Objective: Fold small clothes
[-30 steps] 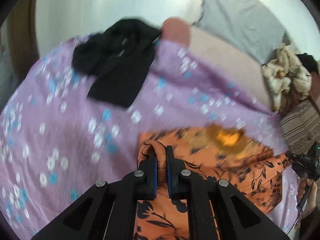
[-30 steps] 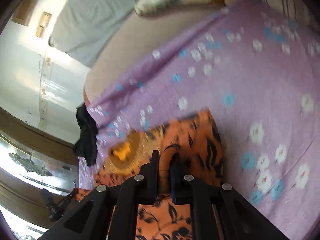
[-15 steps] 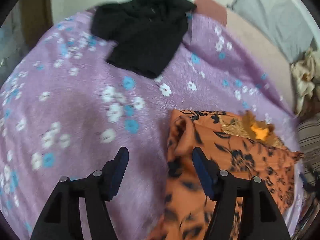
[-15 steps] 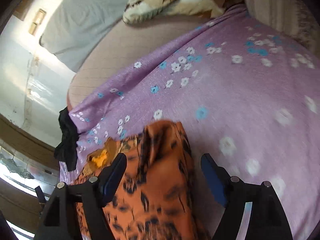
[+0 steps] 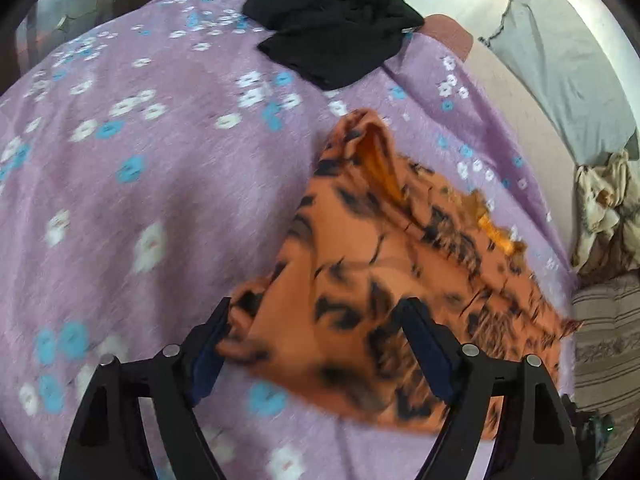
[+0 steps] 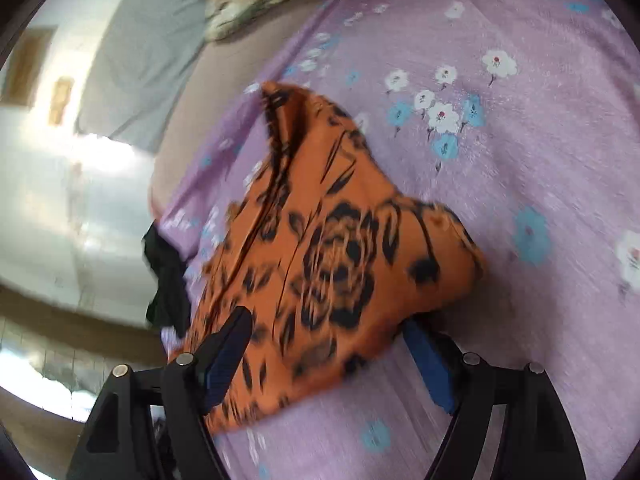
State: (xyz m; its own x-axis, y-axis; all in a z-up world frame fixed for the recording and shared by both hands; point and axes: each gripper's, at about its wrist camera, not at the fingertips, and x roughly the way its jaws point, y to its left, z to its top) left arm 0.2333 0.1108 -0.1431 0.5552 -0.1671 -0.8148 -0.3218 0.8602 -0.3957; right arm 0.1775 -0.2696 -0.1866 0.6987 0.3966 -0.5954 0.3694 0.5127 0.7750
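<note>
An orange garment with a black flower print (image 5: 360, 288) lies rumpled on the purple flowered bedsheet (image 5: 140, 160). In the left wrist view its near edge lies between the fingers of my left gripper (image 5: 318, 320). The jaws are closing, and the pads do not press on the cloth. In the right wrist view the same orange garment (image 6: 332, 248) spreads between the wide-apart fingers of my right gripper (image 6: 326, 320), which is open just above it. One flap of the garment stands up at its far end.
A black garment (image 5: 336, 36) lies crumpled at the far edge of the sheet, and the right wrist view shows it (image 6: 166, 280) at the left. A grey pillow (image 5: 560, 80), a cream flowered cloth (image 5: 604, 200) and striped fabric (image 5: 608, 340) sit to the right.
Both grippers were shut on folds of the orange garment a second ago. They have opened and let it go, then sunk closer to it as it settled on the sheet.
</note>
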